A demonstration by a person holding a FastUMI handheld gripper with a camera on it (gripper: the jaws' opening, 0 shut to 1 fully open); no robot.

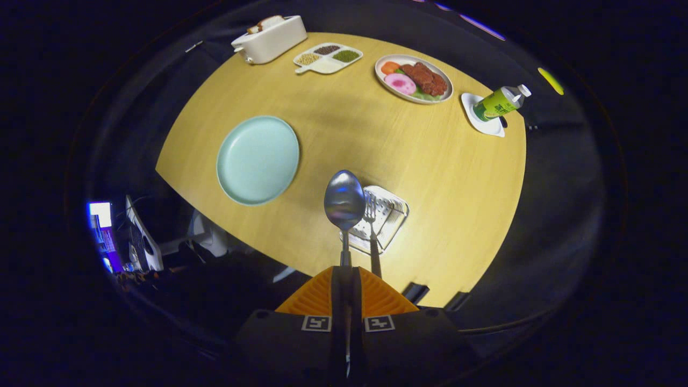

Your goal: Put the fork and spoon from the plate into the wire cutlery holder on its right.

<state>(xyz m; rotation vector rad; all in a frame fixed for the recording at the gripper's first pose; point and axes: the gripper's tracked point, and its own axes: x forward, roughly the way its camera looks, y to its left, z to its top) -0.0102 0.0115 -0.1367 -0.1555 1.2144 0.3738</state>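
My gripper [344, 275] is shut on the handle of a metal spoon [344, 199], whose bowl sticks out ahead of the orange fingers [317, 298], high above the table. Below and just right of the spoon's bowl stands the wire cutlery holder [388, 215]. A fork [372, 226] stands in it, its tines up near the spoon and its handle running down toward my fingers. The pale green plate [257, 159] lies to the left of the holder with nothing on it.
On the round wooden table [430, 177], at the far side, are a white toaster with bread [269, 37], a divided dish of grains [328, 57], a plate of food [414, 78] and a green bottle on a white saucer [497, 105].
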